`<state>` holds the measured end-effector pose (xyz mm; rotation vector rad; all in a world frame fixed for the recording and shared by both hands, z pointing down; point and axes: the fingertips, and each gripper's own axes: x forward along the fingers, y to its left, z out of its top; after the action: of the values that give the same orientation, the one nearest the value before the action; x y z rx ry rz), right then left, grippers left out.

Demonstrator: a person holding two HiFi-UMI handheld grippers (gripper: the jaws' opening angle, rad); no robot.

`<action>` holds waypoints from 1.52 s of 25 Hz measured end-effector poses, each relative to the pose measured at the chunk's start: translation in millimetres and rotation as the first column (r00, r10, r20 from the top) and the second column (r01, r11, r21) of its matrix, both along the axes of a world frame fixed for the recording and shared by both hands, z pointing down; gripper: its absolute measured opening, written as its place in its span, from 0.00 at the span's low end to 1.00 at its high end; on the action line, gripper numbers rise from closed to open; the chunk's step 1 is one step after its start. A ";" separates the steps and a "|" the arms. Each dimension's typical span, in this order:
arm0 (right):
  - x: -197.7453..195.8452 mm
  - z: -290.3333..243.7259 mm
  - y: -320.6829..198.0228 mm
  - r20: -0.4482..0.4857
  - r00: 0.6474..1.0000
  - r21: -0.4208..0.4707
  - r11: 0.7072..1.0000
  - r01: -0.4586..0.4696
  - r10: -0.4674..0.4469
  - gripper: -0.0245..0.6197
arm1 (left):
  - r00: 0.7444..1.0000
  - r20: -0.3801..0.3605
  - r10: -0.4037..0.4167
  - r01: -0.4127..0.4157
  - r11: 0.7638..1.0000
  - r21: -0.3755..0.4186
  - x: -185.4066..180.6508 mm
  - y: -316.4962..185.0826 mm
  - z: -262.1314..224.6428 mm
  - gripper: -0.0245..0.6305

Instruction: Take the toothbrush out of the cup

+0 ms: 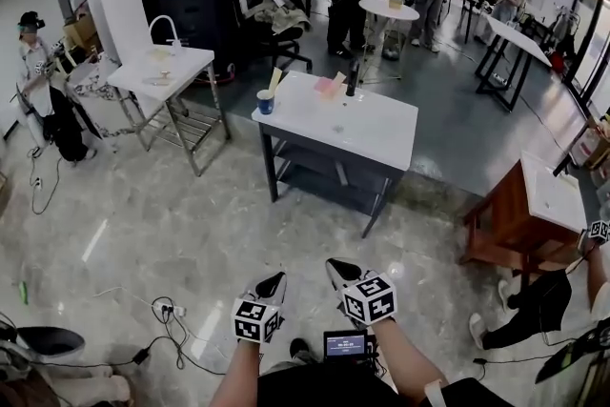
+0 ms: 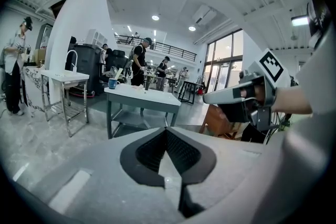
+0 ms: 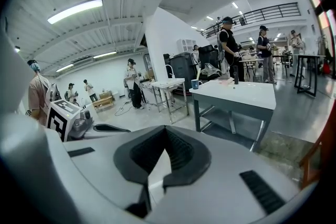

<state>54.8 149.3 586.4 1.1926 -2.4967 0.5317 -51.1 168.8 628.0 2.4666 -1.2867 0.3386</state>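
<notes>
Both tongs (image 1: 274,284) (image 1: 336,270) shut, toothbrush (image 1: 274,77) — well ahead

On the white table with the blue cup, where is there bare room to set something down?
The near half of the white table top, along the front edge and toward the right end, is bare. Elsewhere it is crowded: the blue cup with its yellowish toothbrush stands at the left end, and a small pink object and a dark bottle sit along the far edge.

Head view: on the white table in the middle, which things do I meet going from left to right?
blue cup → pink item → dark bottle
</notes>
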 end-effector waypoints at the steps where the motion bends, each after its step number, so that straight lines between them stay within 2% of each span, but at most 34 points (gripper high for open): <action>1: -2.2 0.7 -4.0 -0.001 1.000 -0.002 1.000 0.000 0.000 0.05 | 1.000 -0.003 -0.002 0.002 1.000 -0.004 -2.7 -3.6 1.3 0.05; 10: -16.5 11.7 -56.4 0.005 1.000 -0.021 1.000 0.008 -0.008 0.05 | 1.000 -0.006 -0.013 0.013 1.000 -0.021 -13.4 -52.5 12.6 0.05; 15: -29.9 13.3 -116.8 0.021 0.999 -0.017 0.999 0.047 -0.047 0.05 | 0.999 0.008 -0.038 0.038 0.999 -0.027 -20.2 -103.8 15.2 0.05; 19: -37.4 9.1 -176.7 0.026 0.996 -0.007 0.996 0.086 -0.086 0.05 | 0.997 0.022 -0.071 0.072 0.997 -0.015 -25.7 -164.0 8.5 0.05; 27: -24.2 2.2 -290.9 0.033 0.991 -0.001 0.992 0.128 -0.128 0.05 | 0.993 0.041 -0.108 0.108 0.994 0.001 -14.5 -272.2 -2.8 0.05; 38: -25.2 10.7 -377.6 0.054 0.987 -0.020 0.988 0.151 -0.150 0.05 | 0.988 0.052 -0.147 0.148 0.989 -0.011 -18.8 -353.7 0.9 0.05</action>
<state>29.6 -228.3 597.1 0.9830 -2.5909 0.5581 -69.9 -184.9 628.9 2.3477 -1.4722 0.3743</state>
